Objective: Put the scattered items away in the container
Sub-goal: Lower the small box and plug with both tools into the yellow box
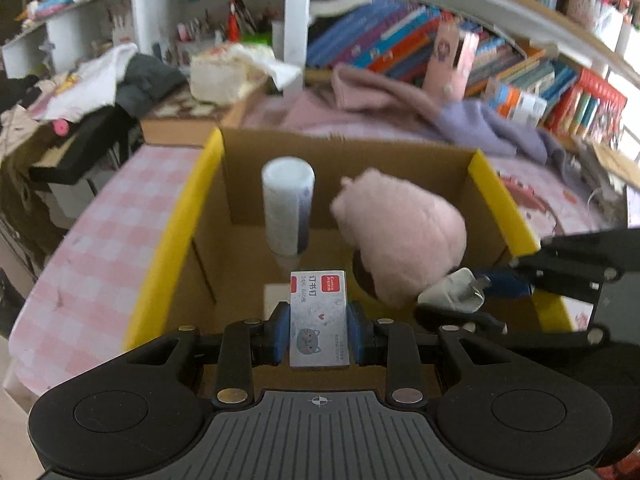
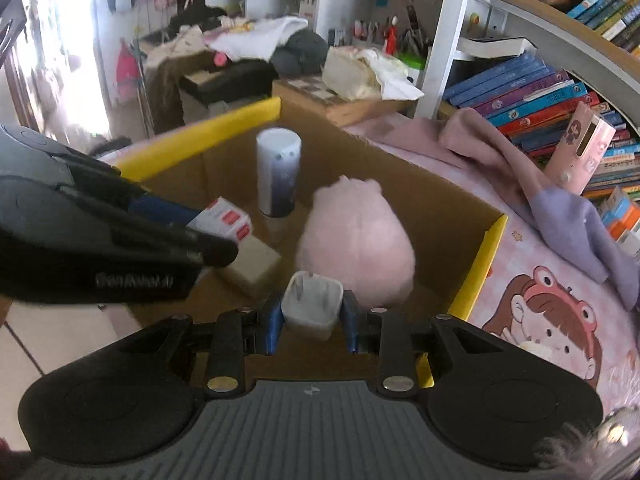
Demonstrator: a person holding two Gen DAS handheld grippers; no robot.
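The left hand-held gripper (image 1: 319, 330) is clamping one box of staples (image 1: 319, 318) above the near edge of the cardboard box (image 1: 502, 200), and the right hand-held gripper (image 2: 312, 316) is pinching one white plug adapter (image 2: 313, 308) just beside it over the same opening. Both are crowding the same gap, so they are risking a knock that could tip the upright bottle (image 1: 288, 208). A release too near the rim could drop either item outside. Already lying inside are one pink plush toy (image 2: 356, 244), one bottle, and one pale block (image 2: 256, 266).
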